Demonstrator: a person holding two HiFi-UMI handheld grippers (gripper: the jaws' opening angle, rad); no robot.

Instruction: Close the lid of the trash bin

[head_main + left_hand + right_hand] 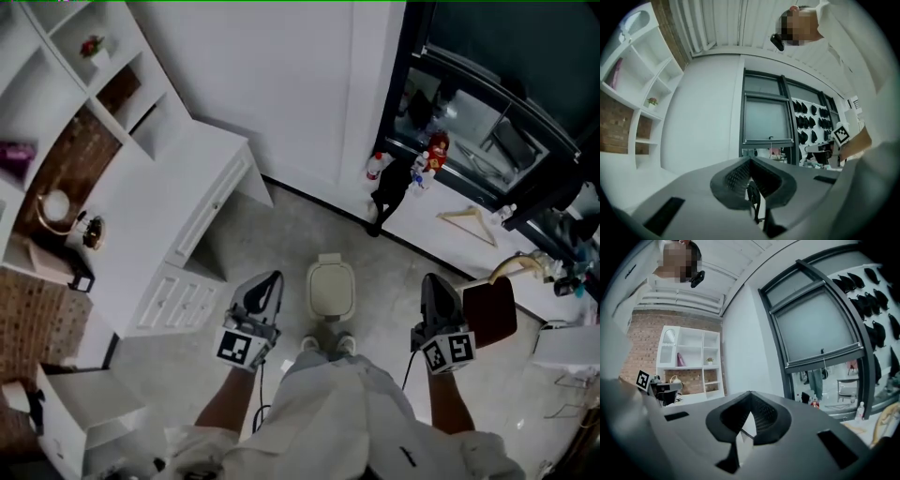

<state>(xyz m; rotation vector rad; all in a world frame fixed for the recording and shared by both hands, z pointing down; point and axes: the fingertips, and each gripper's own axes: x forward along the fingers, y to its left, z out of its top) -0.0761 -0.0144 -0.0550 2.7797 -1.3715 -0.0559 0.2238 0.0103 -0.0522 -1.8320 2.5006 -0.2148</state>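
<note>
While left gripper (272, 278) and right gripper (433, 280) press ribbed fingers (736, 177) together, bin (330, 286) looks rounded.

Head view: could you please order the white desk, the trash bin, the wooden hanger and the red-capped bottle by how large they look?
1. white desk, by far the largest
2. trash bin
3. wooden hanger, about as wide as the bin but only a thin frame
4. red-capped bottle, the smallest
</note>
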